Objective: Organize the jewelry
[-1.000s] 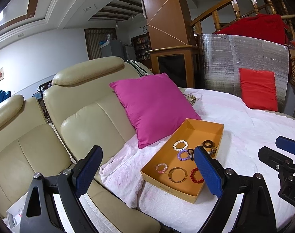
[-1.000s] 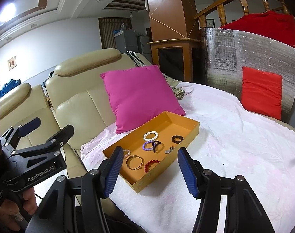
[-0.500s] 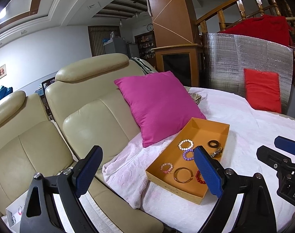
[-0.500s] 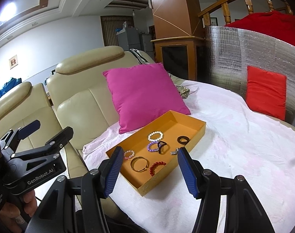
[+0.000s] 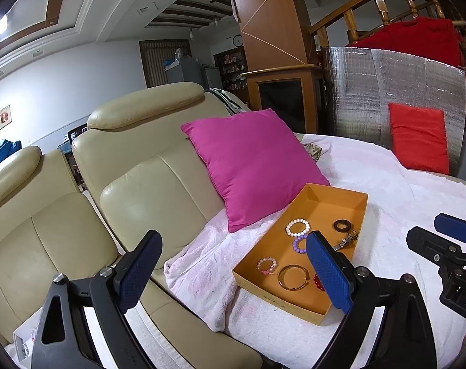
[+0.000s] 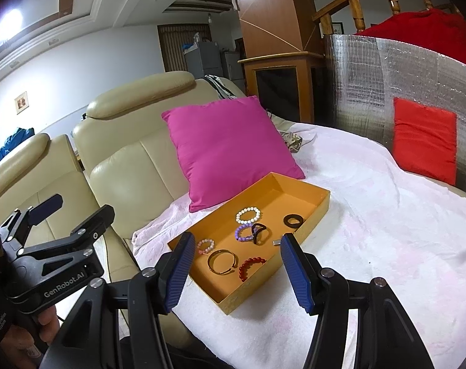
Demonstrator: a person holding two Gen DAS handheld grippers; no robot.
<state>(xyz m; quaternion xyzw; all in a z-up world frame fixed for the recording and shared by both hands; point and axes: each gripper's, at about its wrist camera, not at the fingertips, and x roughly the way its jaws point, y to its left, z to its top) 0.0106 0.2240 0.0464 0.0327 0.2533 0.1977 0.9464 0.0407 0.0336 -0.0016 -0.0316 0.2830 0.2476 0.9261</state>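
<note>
Both grippers, left gripper and right gripper, gape wide, empty; ahead of them, seven jewelry pieces lie spread inside the orange tray; whether sorting remains is undeterminable.

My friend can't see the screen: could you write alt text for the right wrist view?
An open right gripper hovers before an orange tray of bracelets and rings on a white cloth. A pink cushion leans on a cream sofa behind it. The left gripper, also open, shows at far left.
</note>
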